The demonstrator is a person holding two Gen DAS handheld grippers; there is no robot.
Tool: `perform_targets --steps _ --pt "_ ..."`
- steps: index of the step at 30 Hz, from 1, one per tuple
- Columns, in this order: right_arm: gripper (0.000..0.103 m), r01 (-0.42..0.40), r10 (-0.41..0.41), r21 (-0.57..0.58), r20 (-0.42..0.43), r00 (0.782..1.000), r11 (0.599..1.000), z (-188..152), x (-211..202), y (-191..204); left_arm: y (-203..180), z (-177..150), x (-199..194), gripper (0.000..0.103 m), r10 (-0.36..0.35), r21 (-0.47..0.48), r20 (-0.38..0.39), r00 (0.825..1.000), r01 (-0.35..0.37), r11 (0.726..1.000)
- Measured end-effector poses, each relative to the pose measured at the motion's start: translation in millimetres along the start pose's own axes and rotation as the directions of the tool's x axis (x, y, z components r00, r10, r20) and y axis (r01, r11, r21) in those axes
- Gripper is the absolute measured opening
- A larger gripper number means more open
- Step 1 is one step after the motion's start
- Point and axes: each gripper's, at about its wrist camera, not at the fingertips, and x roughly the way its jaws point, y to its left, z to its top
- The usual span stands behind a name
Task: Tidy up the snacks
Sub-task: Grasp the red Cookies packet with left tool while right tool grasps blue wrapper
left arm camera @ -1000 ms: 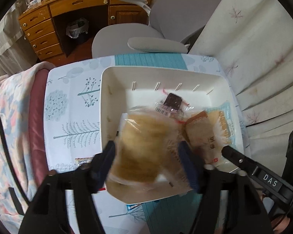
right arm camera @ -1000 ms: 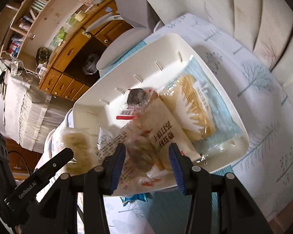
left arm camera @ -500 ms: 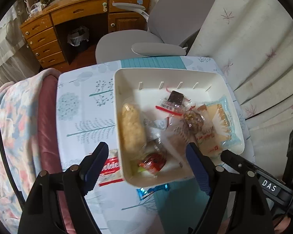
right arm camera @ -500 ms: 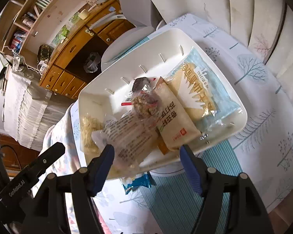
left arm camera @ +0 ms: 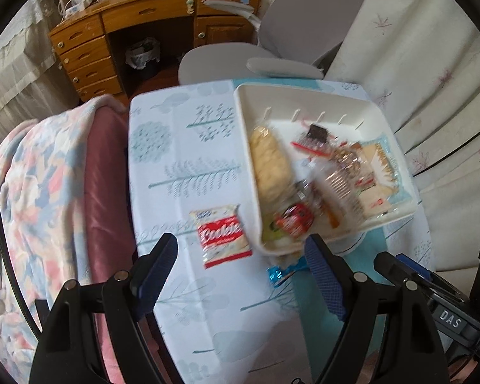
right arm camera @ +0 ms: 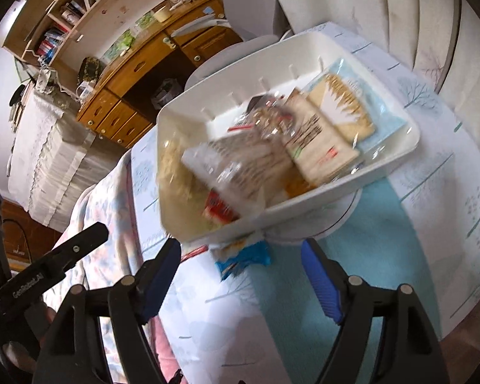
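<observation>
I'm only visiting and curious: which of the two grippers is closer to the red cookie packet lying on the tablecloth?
Left. The cookie packet lies just ahead of the open left gripper, between its fingers' line. The right gripper sits further over, by the blue wrapper.

A wooden desk [left arm camera: 156, 22] with a column of drawers is seen against the far wall, and a small bin lined with a bag [left arm camera: 143, 57] is tucked in its kneehole. A grey office chair [left arm camera: 272, 41] is parked before it. Open bookshelves [right arm camera: 67, 16] are mounted above the desk. Pale curtains with a leaf print [left arm camera: 416, 64] are hung to the right, and a pastel blanket [left arm camera: 32, 192] is draped over a pink seat at the left. The room is lit by soft daylight.
</observation>
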Motion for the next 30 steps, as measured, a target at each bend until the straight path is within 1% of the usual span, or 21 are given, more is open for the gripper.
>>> perform_targets --steps 5,9,15,19,21,24,27,30 --pt "0.079 -0.016 0.016 -0.054 -0.006 1.000 0.998 -19 11 13 18 -17 10 0.081 0.022 -0.021 -0.028 0.999 -0.022 1.000" --pt "0.079 -0.023 0.022 -0.097 -0.007 1.000 0.995 -32 22 17 28 -27 20 0.081 0.016 -0.034 -0.023 1.000 -0.017 0.999" --pt "0.079 -0.013 0.015 -0.196 0.010 1.000 0.980 -46 38 22 33 -38 44 0.081 0.009 0.030 -0.004 1.000 -0.009 1.000" --pt "0.079 -0.010 0.014 -0.278 0.011 1.000 0.961 -55 53 23 32 -38 62 0.081 -0.001 0.107 0.005 1.000 0.000 0.994" --pt "0.079 -0.007 0.012 -0.316 0.015 1.000 0.949 -59 61 23 28 -39 70 0.081 -0.018 0.192 0.027 0.999 0.012 0.981" --pt "0.079 -0.007 0.015 -0.363 0.019 1.000 0.932 -64 72 24 22 -38 84 0.081 -0.001 0.300 0.056 0.998 -0.016 0.954" --pt "0.079 0.008 0.007 -0.409 0.036 0.999 0.912 -70 83 24 22 -34 99 0.081 0.015 0.360 0.050 0.999 -0.032 0.932" --pt "0.079 0.013 0.011 -0.423 0.053 0.999 0.906 -75 89 25 23 -31 112 0.081 0.012 0.415 0.056 0.998 -0.034 0.909"
